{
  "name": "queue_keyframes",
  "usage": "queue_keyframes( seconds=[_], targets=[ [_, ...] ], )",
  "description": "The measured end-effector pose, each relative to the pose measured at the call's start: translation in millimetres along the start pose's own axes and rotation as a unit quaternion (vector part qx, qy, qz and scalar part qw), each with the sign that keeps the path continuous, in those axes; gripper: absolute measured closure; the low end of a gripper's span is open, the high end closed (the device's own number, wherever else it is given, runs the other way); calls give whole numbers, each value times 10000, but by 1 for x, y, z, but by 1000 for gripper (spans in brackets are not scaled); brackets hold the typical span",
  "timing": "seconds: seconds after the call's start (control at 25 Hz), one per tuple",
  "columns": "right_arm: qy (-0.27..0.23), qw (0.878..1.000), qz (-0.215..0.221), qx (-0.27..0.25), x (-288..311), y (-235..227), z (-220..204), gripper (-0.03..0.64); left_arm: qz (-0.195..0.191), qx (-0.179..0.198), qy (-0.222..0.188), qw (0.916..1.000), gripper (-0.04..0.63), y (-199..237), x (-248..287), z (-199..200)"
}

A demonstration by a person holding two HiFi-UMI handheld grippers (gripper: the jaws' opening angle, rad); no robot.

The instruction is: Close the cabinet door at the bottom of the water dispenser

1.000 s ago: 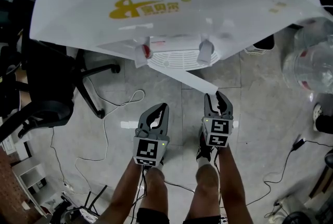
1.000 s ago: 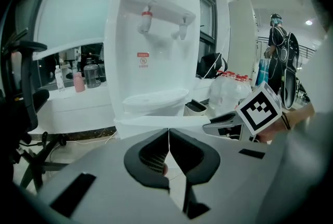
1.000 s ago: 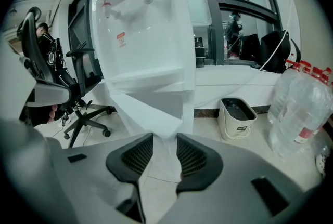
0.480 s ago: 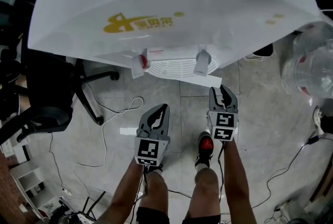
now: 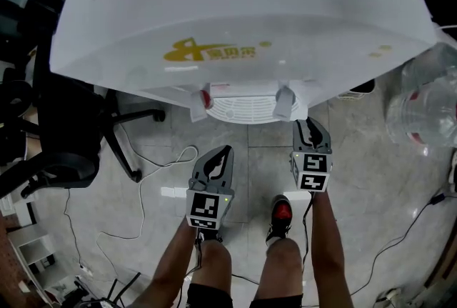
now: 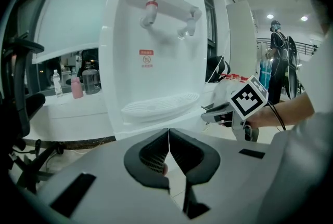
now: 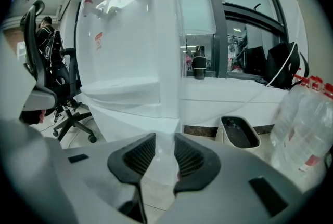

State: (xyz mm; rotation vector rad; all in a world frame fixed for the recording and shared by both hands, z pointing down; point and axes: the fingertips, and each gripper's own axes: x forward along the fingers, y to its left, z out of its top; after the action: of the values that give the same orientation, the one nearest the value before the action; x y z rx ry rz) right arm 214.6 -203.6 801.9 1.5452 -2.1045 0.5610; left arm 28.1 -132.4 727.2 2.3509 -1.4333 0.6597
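Note:
The white water dispenser (image 5: 243, 13) fills the top of the head view, its two taps and drip tray (image 5: 246, 106) facing me. No door panel sticks out below it in the head view. In the right gripper view, the white lower cabinet face (image 7: 125, 111) stands right in front of the jaws. My right gripper (image 5: 312, 126) is at the dispenser's lower right corner. Its jaws are closing, a gap still between them, with only the white corner (image 7: 166, 77) behind the gap. My left gripper (image 5: 221, 153) hangs back over the floor, shut on nothing, with its pads (image 6: 161, 140) meeting.
A black office chair (image 5: 64, 128) stands at the left. Large clear water bottles (image 5: 428, 99) are at the right. Cables (image 5: 164, 153) trail over the tiled floor. A dark bin (image 7: 237, 132) sits by the wall right of the dispenser. A person (image 6: 281, 46) stands further off.
The white door panel that stuck out toward my right gripper has swung back under the dispenser. The right gripper followed it forward. The left gripper crept forward slightly.

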Motion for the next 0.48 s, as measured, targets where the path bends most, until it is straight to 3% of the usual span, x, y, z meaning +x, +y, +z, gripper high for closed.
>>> queue_keyframes(
  seconds=[0.48],
  targets=[
    [-194, 9997, -76, -93, 19, -12, 14, 508, 13, -1, -163, 9999, 571, 6, 17, 4]
  ],
)
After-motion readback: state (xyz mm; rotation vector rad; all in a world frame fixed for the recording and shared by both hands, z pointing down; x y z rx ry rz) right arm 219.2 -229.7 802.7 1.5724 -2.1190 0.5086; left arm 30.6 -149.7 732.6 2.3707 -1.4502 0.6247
